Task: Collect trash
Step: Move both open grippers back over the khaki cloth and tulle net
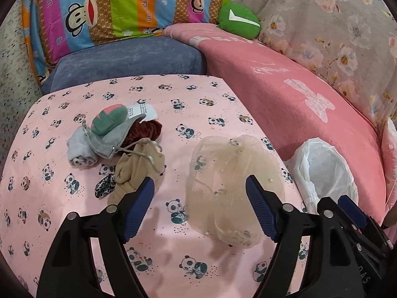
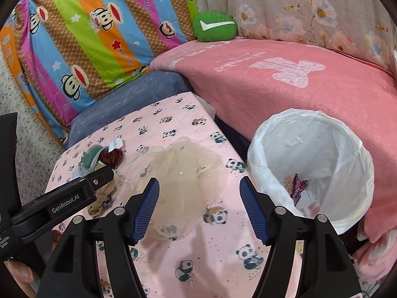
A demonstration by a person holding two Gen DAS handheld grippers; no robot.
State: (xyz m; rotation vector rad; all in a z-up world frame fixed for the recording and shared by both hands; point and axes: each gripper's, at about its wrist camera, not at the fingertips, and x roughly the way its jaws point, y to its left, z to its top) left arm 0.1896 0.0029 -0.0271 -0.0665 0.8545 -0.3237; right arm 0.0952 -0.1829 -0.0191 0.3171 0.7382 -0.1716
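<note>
Both grippers, left gripper [image 1: 199, 186] and right gripper [image 2: 199, 186], gape empty above the beige mesh pouch [image 1: 233, 186]; the lined bin [image 2: 347, 149] sits at three o'clock.

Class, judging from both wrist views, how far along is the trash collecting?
Done: wrappers lie in the lined bin. In hand: nothing; left gripper and right gripper are open. Left: sheer mesh and the small cloth pile on the panda sheet.
</note>
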